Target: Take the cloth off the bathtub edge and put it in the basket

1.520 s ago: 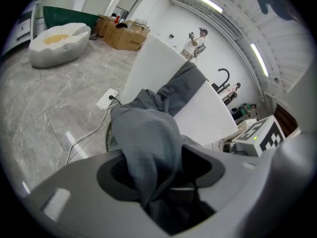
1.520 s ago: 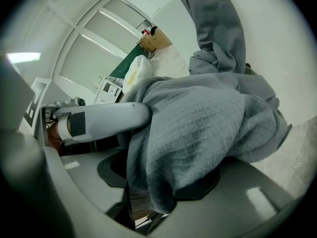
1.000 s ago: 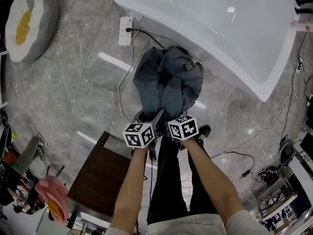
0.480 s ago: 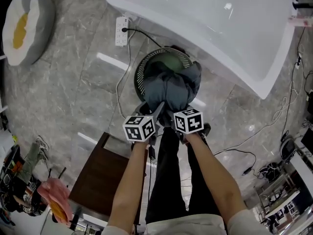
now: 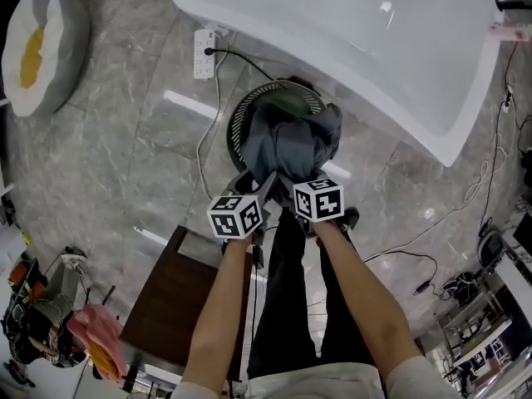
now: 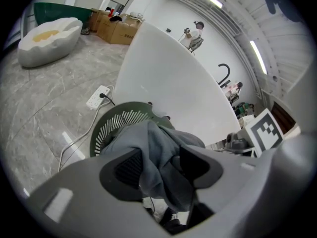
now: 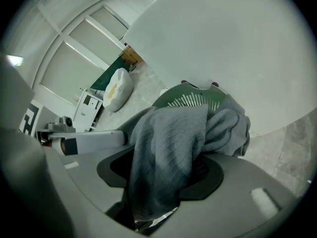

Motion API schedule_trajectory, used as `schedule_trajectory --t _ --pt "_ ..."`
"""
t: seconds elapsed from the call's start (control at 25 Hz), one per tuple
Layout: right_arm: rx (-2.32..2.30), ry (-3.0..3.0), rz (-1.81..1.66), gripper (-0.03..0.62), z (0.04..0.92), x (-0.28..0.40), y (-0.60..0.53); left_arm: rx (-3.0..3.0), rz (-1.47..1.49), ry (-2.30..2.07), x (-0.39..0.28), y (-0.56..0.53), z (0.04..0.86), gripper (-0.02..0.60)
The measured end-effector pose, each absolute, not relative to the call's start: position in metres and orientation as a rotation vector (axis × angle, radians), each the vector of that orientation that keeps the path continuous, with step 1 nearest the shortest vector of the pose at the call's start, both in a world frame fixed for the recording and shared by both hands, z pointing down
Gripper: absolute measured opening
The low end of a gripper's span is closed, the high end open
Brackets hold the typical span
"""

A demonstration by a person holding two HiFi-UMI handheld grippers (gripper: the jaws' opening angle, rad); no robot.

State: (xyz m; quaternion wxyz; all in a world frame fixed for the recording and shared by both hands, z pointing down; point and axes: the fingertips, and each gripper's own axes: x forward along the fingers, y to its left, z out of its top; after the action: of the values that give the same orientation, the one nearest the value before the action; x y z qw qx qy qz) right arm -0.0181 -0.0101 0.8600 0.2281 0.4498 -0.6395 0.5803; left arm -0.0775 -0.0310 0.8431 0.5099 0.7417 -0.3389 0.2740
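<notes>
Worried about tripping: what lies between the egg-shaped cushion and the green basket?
Head view: bare grey floor, then a white power strip and its cable beside the basket.

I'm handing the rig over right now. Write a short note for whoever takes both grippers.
Left gripper: shut on the cloth; its jaws have just closed a little further on it.
Right gripper: shut on the same cloth.
Things: the cloth hangs bunched from both grippers, right over the green basket, which stands on the floor beside the bathtub.
Done: the cloth is off the bathtub edge.
Left: lower it into the basket, open both grippers, pull clear.
</notes>
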Motion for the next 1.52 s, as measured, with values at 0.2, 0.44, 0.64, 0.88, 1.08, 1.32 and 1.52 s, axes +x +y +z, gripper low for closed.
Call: schedule_trajectory --t 0.2,0.44,0.64,0.88,1.08,1.32,1.52 --pt "1.283 -1.761 1.517 0.218 0.855 -0.005 -0.017 1.778 0.648 -0.807 -0.078 -0.028 0.844 0.281" --pt "1.267 -1.825 1.420 0.218 0.844 -0.003 -0.023 1.838 0.673 -0.795 -0.076 -0.034 0.841 0.281" --pt "1.295 -1.825 1.374 0.218 0.845 0.017 -0.027 1.876 0.699 -0.773 -0.075 -0.039 0.840 0.281" --pt "1.344 -1.724 1.362 0.218 0.863 0.067 -0.011 1.913 0.739 -0.785 -0.076 -0.039 0.834 0.281" --pt "1.341 -1.674 1.350 0.218 0.888 0.103 -0.005 1.910 0.747 -0.801 -0.065 -0.034 0.837 0.281" --pt "1.259 -1.655 1.341 0.218 0.928 0.126 -0.011 1.860 0.714 -0.874 -0.053 -0.024 0.841 0.279" --pt "1.174 -1.644 1.322 0.218 0.955 0.145 -0.022 1.787 0.623 -0.979 -0.046 -0.011 0.842 0.279"
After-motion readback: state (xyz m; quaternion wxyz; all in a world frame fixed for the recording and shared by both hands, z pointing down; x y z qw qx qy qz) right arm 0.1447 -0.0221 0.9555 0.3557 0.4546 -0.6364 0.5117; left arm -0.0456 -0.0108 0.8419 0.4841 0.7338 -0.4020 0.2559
